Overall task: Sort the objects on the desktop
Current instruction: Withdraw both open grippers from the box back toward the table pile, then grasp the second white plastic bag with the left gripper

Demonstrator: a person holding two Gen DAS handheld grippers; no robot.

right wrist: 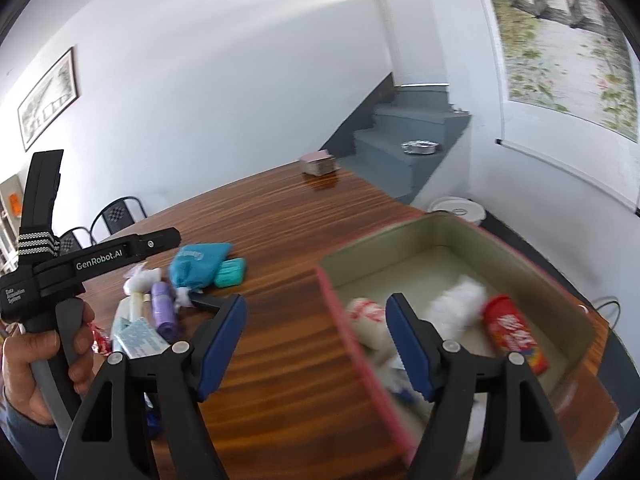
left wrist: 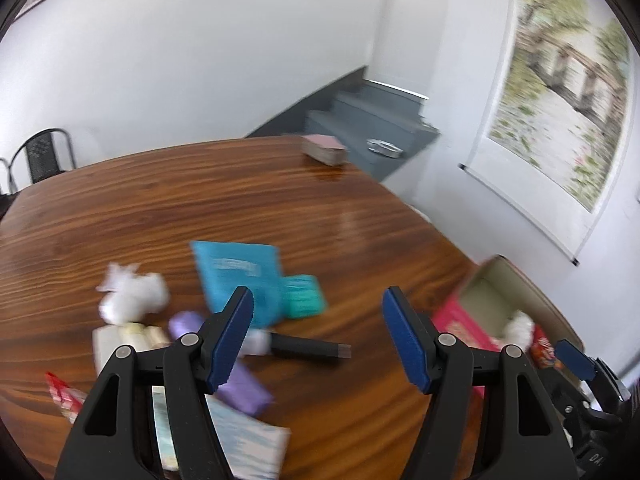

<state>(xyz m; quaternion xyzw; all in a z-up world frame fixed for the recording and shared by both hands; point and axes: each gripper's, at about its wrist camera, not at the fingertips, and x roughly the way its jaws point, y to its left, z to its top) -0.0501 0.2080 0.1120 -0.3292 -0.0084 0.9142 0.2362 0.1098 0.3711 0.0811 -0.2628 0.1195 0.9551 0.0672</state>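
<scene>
Both grippers' fingers are spread wide and empty, so the purple roll [left wrist: 188, 326] at 9 o'clock is probably best approached slowly.

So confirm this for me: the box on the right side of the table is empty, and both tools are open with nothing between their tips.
Not quite. The box is not empty: the right wrist view shows a red packet, a white crumpled wad and a white-and-red wrapped item inside it. The rest stands: the left tool and right tool are both open with nothing between their tips.
</scene>
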